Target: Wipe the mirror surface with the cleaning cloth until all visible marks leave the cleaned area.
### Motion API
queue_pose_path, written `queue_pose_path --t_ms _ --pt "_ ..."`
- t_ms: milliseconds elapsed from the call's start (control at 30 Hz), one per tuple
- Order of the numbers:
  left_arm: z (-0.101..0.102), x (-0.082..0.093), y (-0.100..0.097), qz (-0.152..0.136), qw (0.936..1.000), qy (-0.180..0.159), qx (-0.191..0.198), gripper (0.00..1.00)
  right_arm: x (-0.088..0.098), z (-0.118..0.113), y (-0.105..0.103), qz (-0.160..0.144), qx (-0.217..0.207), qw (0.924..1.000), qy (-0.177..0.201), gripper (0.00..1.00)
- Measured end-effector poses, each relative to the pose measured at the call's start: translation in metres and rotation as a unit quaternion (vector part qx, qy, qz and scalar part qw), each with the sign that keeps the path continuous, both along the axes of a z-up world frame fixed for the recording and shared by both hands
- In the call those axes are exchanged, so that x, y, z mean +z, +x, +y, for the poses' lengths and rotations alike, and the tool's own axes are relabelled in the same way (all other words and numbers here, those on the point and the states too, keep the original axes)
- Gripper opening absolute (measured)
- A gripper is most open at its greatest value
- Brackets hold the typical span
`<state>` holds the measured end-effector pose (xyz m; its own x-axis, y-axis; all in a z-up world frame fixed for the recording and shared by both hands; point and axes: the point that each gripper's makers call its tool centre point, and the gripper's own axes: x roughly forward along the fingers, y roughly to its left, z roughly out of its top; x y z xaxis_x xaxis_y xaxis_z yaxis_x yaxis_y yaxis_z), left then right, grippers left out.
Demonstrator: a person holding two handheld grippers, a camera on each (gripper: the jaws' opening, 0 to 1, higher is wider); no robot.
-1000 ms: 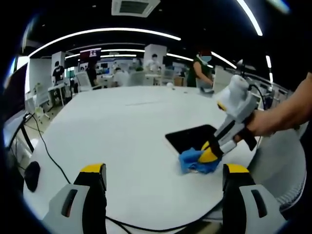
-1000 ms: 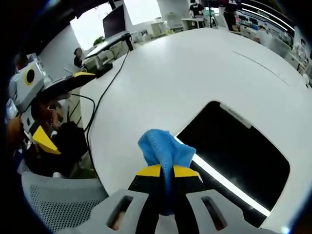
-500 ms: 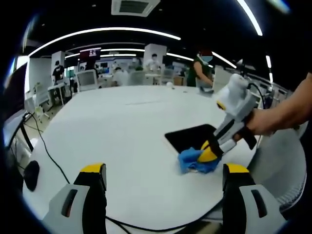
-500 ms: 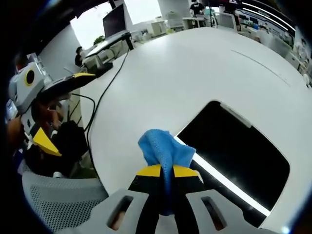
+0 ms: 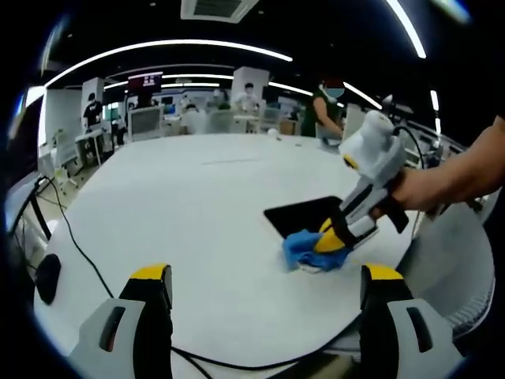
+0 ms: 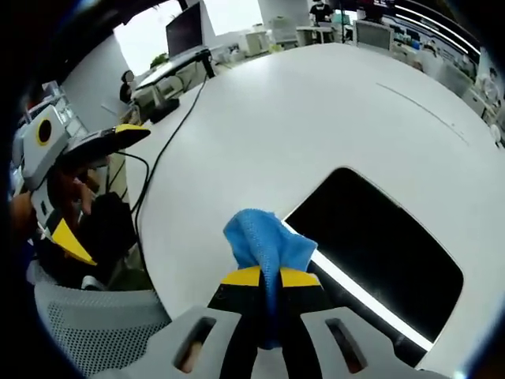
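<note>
Cloth (image 6: 264, 246), blue, cleaning: clamped between the closed jaws of the right gripper (image 6: 268, 278), free end bunched forward of the tips. In the left gripper view it rests on the white table (image 5: 173, 213) at about 4 o'clock, touching the near corner of the mirror (image 5: 304, 215).

Mirror (image 6: 379, 257), dark, flat on the table: from 12 to 4 o'clock of the cloth in the right gripper view. Marks on the glass cannot be made out at this size.

Change: over the last second the right gripper (image 5: 327, 238) and cloth have slid slightly toward the mirror corner; the mirror appears unmoved. Judgement: wiping is only starting at the edge, most of the glass uncovered.

Left gripper (image 5: 268, 296): jaws wide apart, holding nothing, hovering above the table.
</note>
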<state>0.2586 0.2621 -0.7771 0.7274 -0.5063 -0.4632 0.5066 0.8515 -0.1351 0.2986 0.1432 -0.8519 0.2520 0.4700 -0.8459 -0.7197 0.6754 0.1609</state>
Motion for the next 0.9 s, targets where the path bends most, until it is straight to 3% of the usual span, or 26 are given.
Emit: queue_pose_path --t_ms 900 --pt "0.001 -0.01 0.007 0.014 0.9999 -0.006 0.007 1.0 0.0 -0.006 0.059 0.003 -0.003 0.9999 -0.01 0.01"
